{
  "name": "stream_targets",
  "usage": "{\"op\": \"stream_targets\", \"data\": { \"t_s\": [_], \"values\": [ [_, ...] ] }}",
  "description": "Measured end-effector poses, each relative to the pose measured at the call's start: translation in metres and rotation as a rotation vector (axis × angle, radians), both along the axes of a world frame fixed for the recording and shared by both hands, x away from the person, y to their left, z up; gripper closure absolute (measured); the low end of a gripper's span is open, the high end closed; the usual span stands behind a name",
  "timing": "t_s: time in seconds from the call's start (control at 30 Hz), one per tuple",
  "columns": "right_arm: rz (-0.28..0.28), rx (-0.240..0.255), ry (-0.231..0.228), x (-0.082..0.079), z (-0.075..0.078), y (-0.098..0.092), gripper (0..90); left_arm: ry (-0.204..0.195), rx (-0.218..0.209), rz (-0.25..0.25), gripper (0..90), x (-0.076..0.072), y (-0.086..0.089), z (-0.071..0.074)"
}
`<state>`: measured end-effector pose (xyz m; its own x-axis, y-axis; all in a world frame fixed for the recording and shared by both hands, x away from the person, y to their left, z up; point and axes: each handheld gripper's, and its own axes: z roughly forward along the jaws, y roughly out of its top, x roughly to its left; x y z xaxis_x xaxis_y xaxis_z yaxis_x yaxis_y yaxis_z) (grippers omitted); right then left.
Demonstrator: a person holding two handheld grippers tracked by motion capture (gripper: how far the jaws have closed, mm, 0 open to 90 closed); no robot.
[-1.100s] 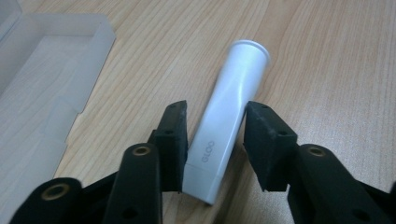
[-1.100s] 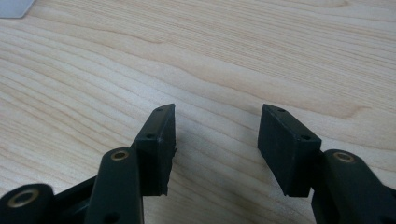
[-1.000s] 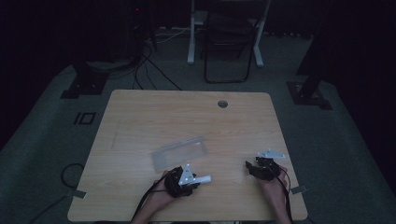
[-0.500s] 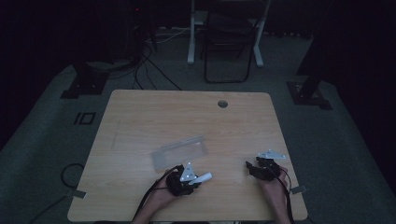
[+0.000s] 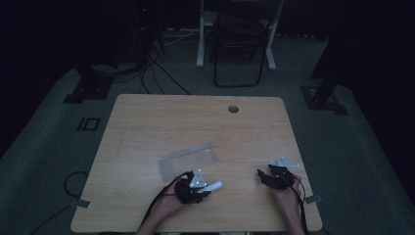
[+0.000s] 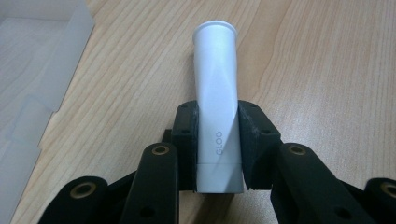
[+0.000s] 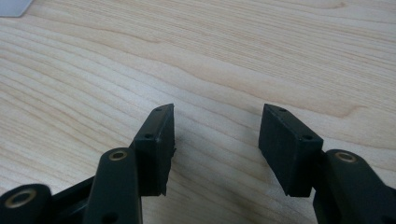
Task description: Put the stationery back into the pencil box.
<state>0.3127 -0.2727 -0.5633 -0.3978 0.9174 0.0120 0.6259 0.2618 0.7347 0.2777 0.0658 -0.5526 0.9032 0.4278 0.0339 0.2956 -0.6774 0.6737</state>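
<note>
Wooden table (image 5: pixel 147 122) carries a clear plastic tray (image 5: pixel 188 159), just ahead of the left gripper (image 6: pixel 218 140); that gripper is clamped on a white glue tube (image 6: pixel 217 98), pads at its lower half, capless end pointing away. Right gripper (image 7: pixel 215 140) stands apart, jaws spread over bare wood, holding nothing; risk judged: the tube's tapered, creased body may twist or squeeze out of the pads if pressure rises.

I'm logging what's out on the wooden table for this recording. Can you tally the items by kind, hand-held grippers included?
White plastic tube marked GLOO, clamped in the left hand-held gripper: 1
Clear flat plastic tray, lying on the light wooden table: 1
Black hand-held grippers, the left one and the right hand-held gripper with open, empty jaws: 2
Total: 4
</note>
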Motion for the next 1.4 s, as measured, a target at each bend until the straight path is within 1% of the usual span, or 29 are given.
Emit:
{"op": "stream_targets", "data": {
  "t_s": [0.1, 0.23, 0.4, 0.93, 1.4],
  "values": [
    [0.001, 0.0, -0.001, 0.0, 0.0, 0.0, 45.4, -0.016, 0.003, 0.008, 71.0, 0.0, 0.001, 0.0],
    [0.002, 0.0, -0.002, 0.0, 0.0, 0.0, 45.4, -0.021, 0.001, 0.009, 71.0, 0.0, 0.001, 0.001],
    [0.003, 0.001, -0.003, 0.001, 0.0, 0.0, 45.4, -0.039, -0.018, 0.017, 71.0, -0.002, 0.003, 0.005],
    [0.005, 0.001, -0.004, 0.001, 0.0, 0.0, 45.3, -0.073, -0.037, 0.006, 71.0, -0.004, 0.002, 0.017],
    [0.006, 0.0, -0.007, 0.001, -0.001, 0.0, 44.6, -0.098, -0.039, 0.002, 71.0, -0.004, 0.005, 0.027]
  ]
}}
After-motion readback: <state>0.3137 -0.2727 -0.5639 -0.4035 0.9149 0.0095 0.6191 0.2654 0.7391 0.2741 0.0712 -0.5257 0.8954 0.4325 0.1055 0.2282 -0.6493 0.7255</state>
